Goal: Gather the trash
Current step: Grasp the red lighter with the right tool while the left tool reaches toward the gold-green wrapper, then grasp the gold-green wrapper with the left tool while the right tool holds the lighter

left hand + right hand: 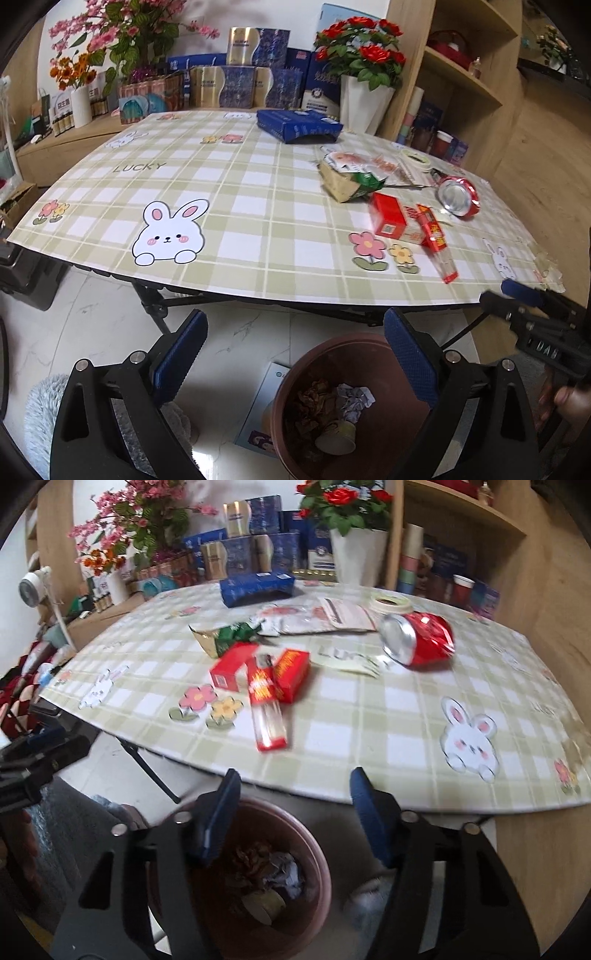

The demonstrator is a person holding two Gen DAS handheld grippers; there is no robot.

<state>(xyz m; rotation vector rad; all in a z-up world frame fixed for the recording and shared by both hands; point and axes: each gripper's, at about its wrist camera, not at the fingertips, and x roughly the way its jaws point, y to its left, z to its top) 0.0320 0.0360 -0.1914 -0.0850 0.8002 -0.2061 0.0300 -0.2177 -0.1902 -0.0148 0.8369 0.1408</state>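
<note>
Checked desk point(369, 716) carries the litter: long wrapper point(266, 705), axis 12-to-6, lies at 12 o'clock of the right tool point(295, 808), nearer than the left tool point(295, 354); both tools released, empty, over the bin point(317, 853).

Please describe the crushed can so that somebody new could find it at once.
Look at the table with the checked rabbit cloth. At its right end, past the red boxes, lies the can on its side. It alone is shiny metal, red and dented.
</note>
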